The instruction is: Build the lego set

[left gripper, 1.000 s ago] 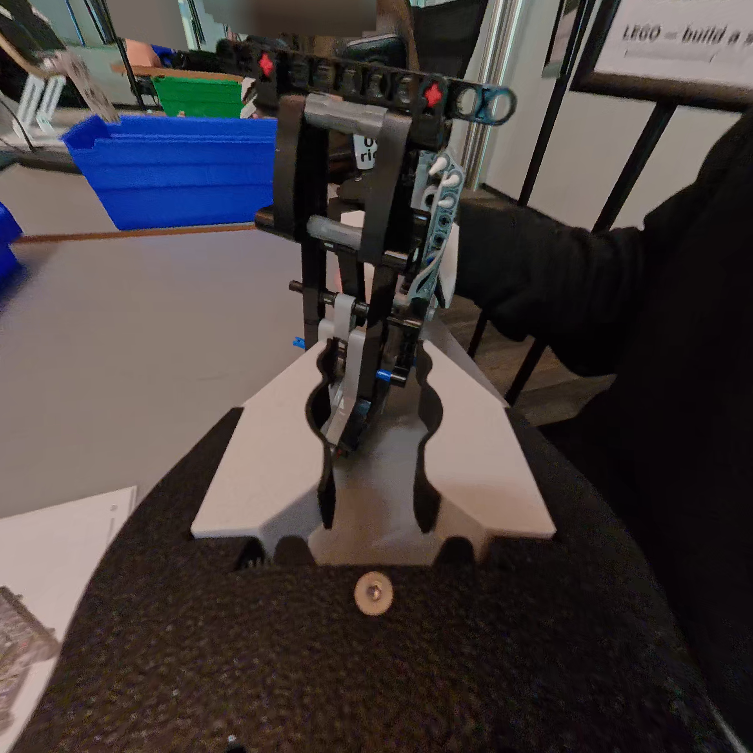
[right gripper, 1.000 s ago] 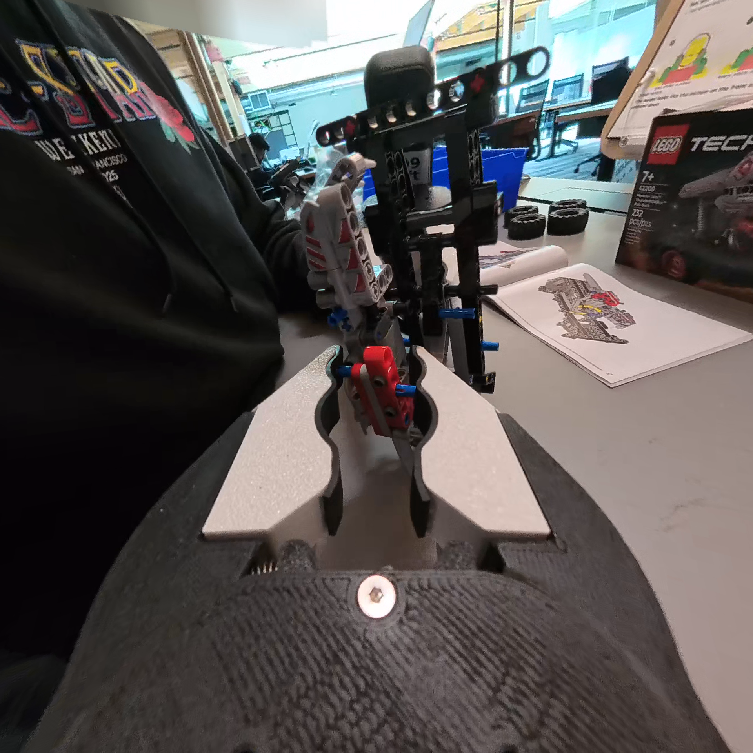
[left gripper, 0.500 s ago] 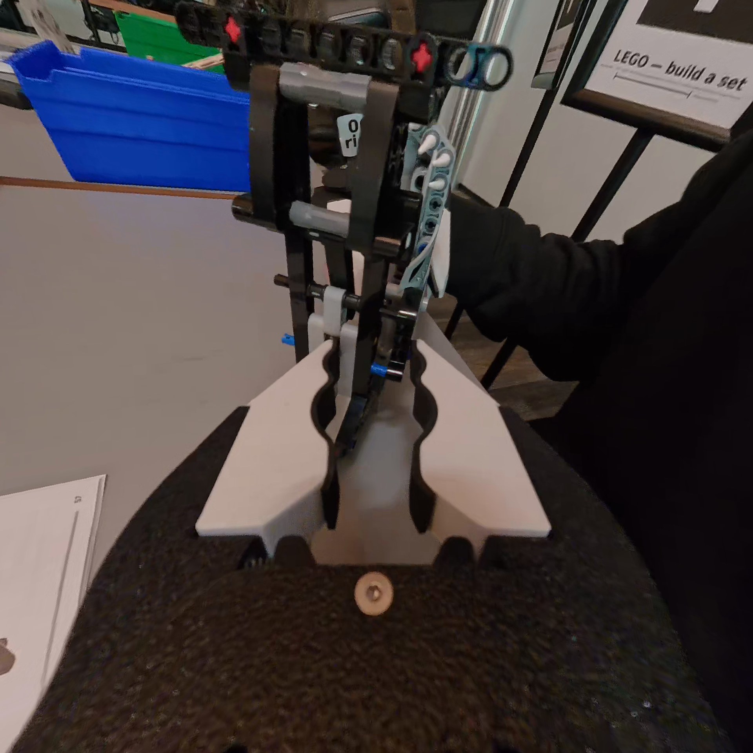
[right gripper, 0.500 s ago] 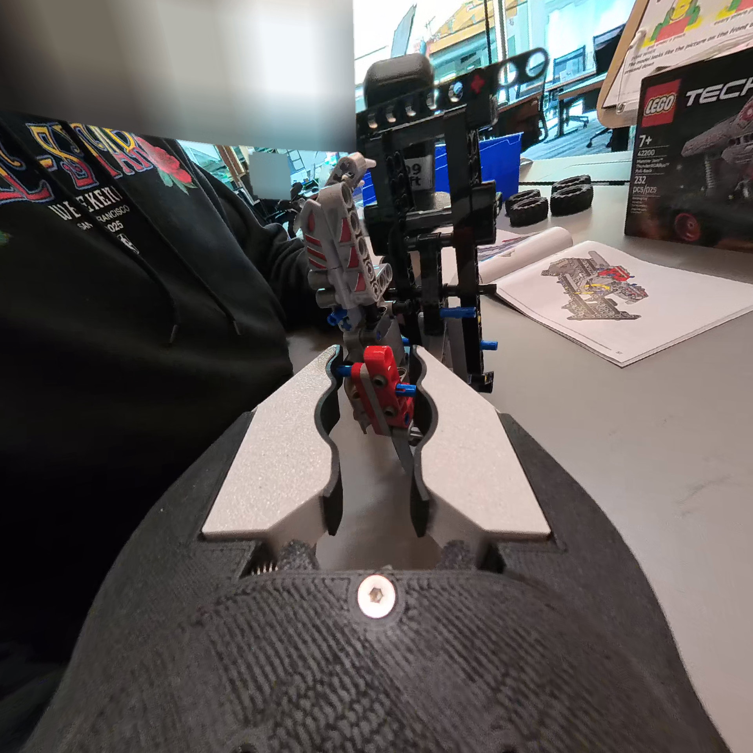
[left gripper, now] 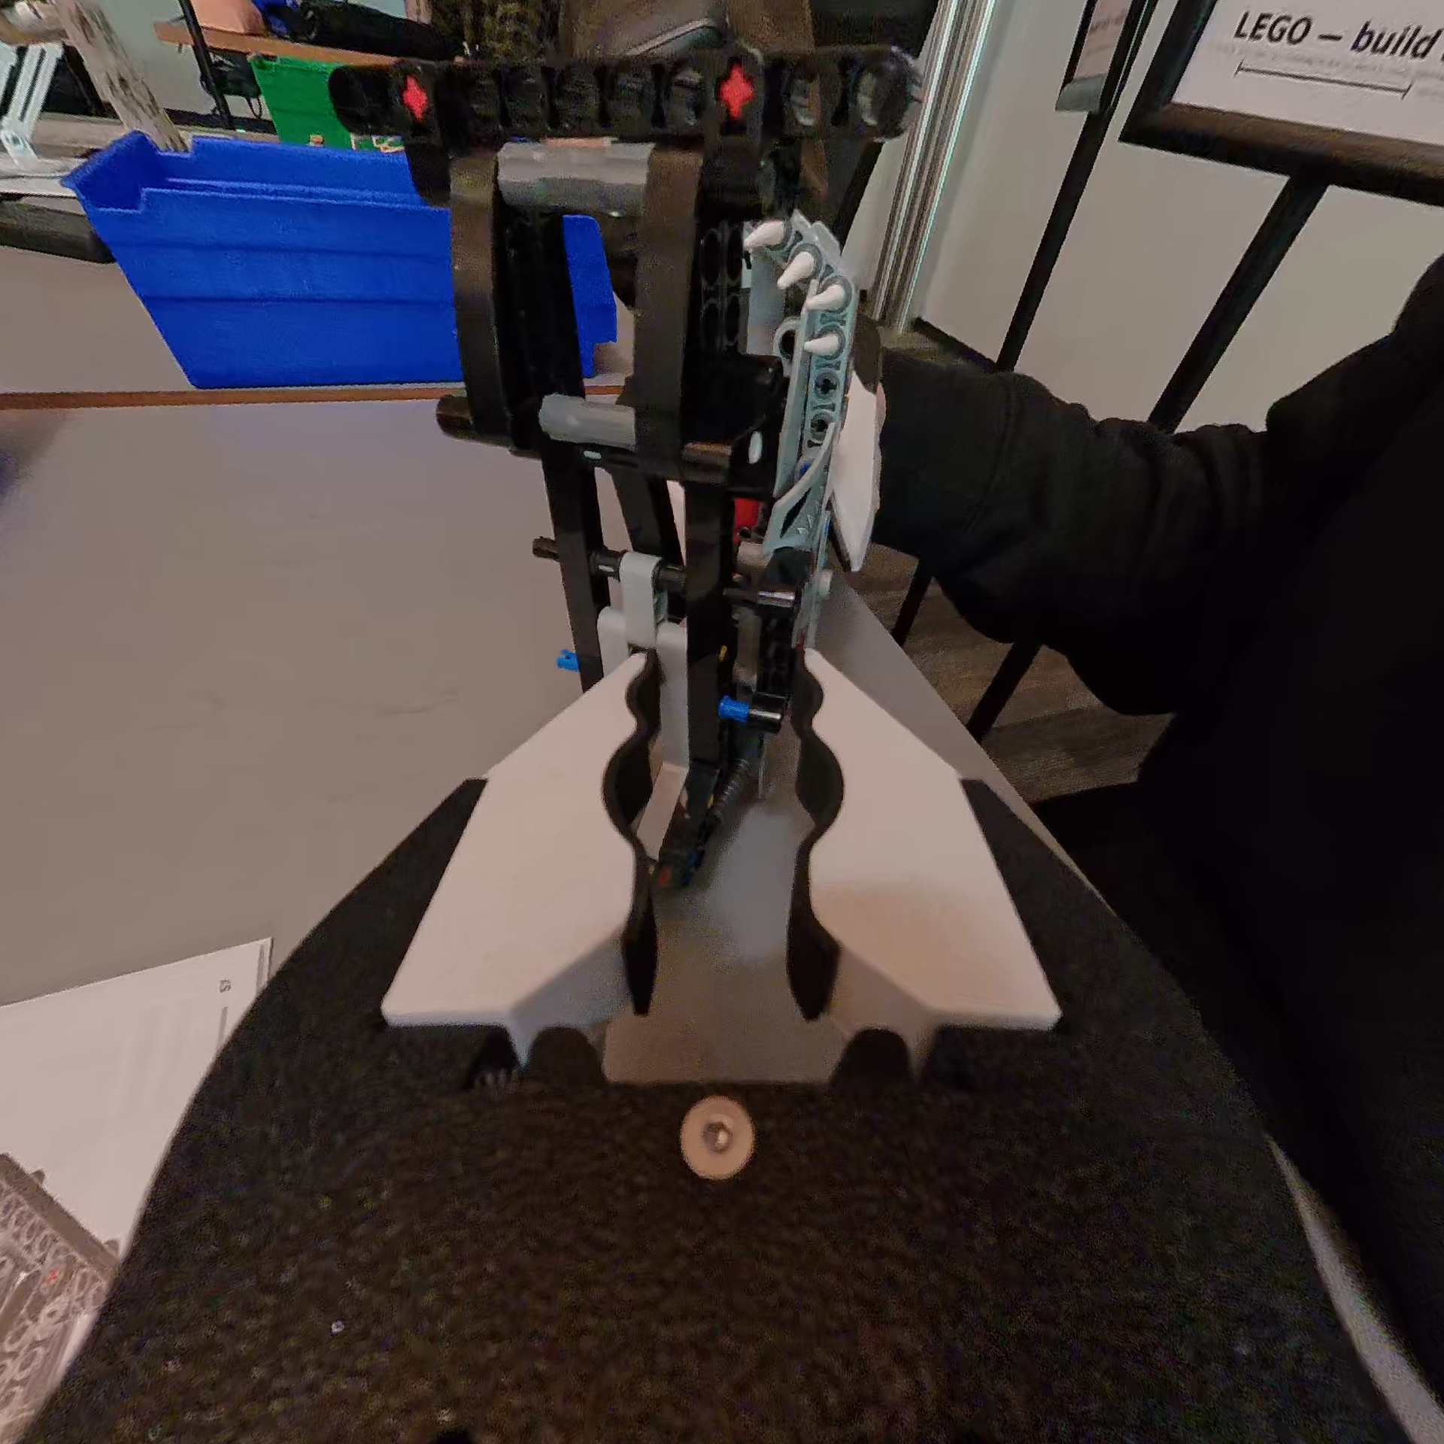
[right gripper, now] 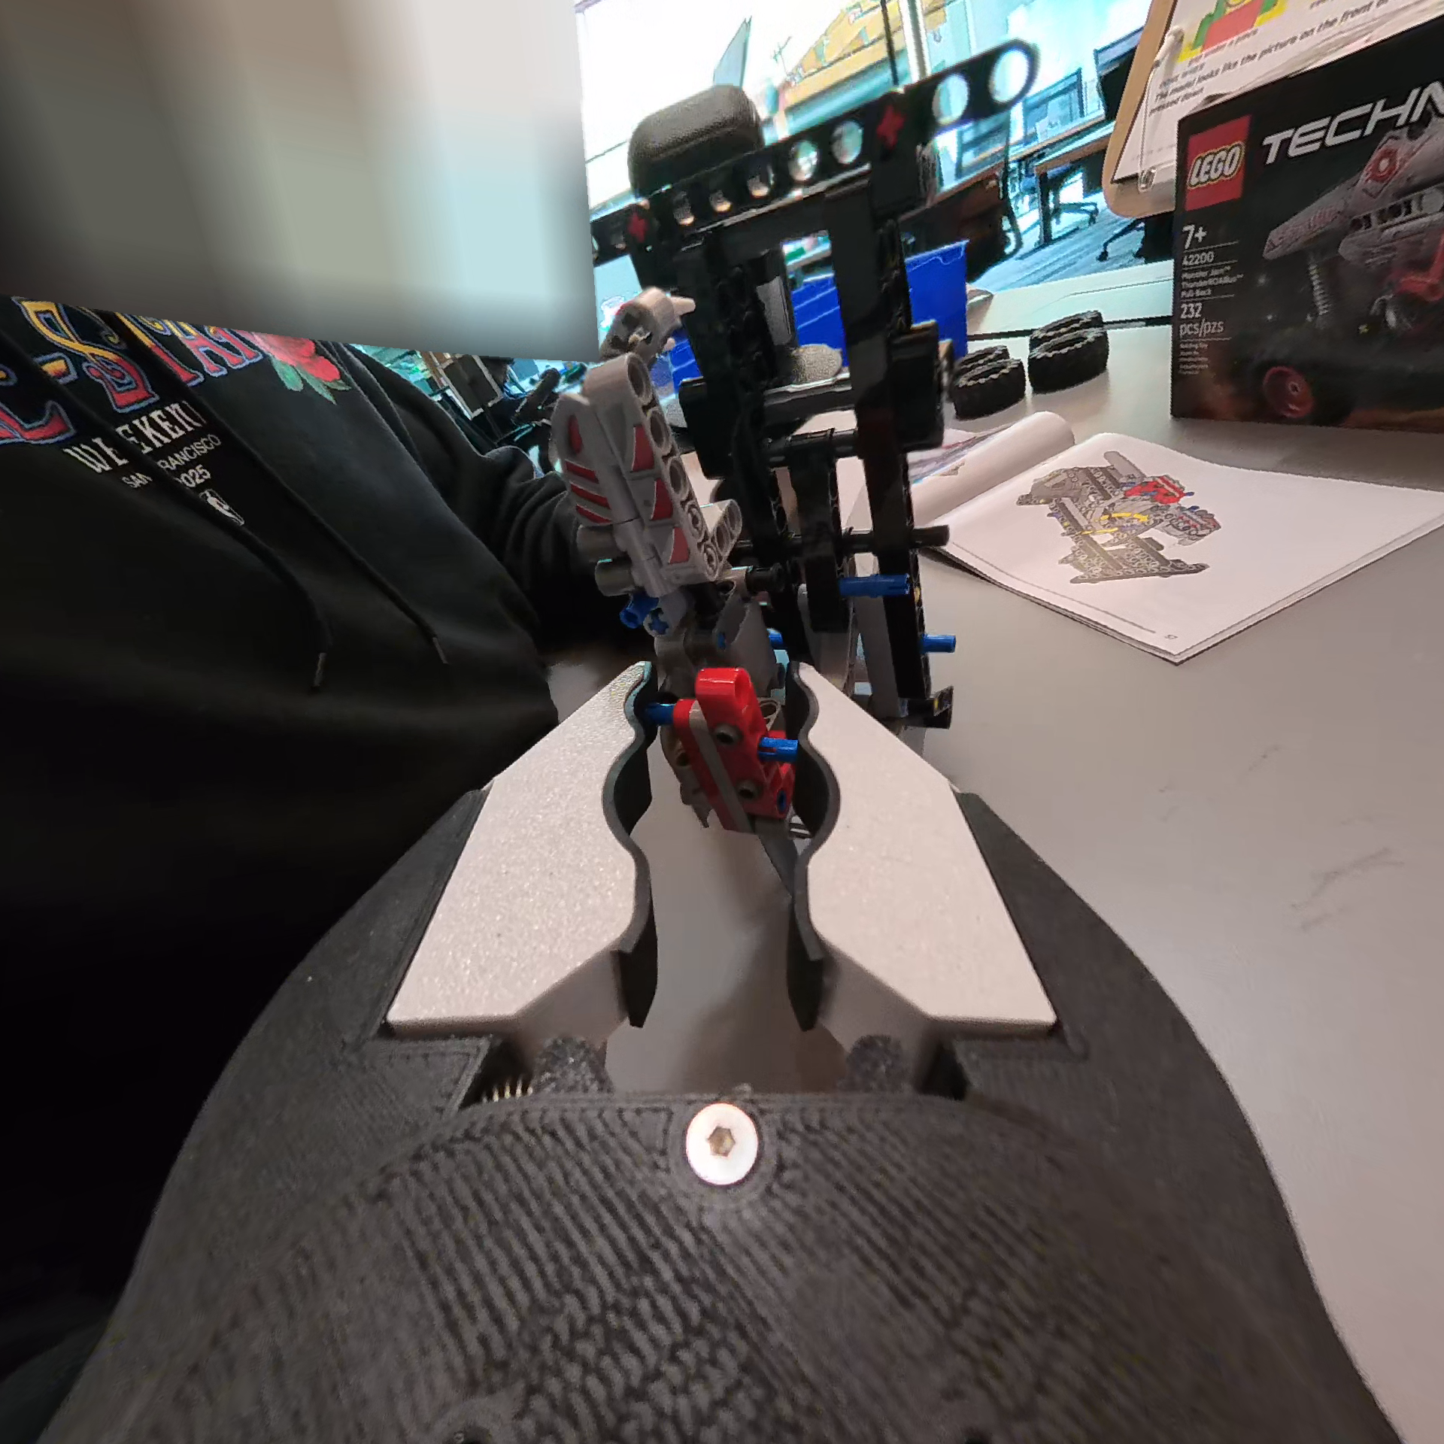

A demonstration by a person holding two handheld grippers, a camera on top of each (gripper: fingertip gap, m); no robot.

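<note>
Frame (left gripper: 625, 328) of black lego beams stands upright over the grey table (left gripper: 234, 625), held from both sides. Left gripper (left gripper: 723, 688) — jaws nearly closed, pinching frame's lower black beam w/ blue pin. Right gripper (right gripper: 723, 703) — jaws narrowed onto red piece (right gripper: 738, 754) at frame's base, blue pins touching pads. Grey toothed panel (left gripper: 813, 375) leans on frame's side. Instruction booklet (right gripper: 1156, 539), tyres (right gripper: 1031, 367), set box (right gripper: 1313, 258) lie beyond; blue bin (left gripper: 273, 258) behind.
</note>
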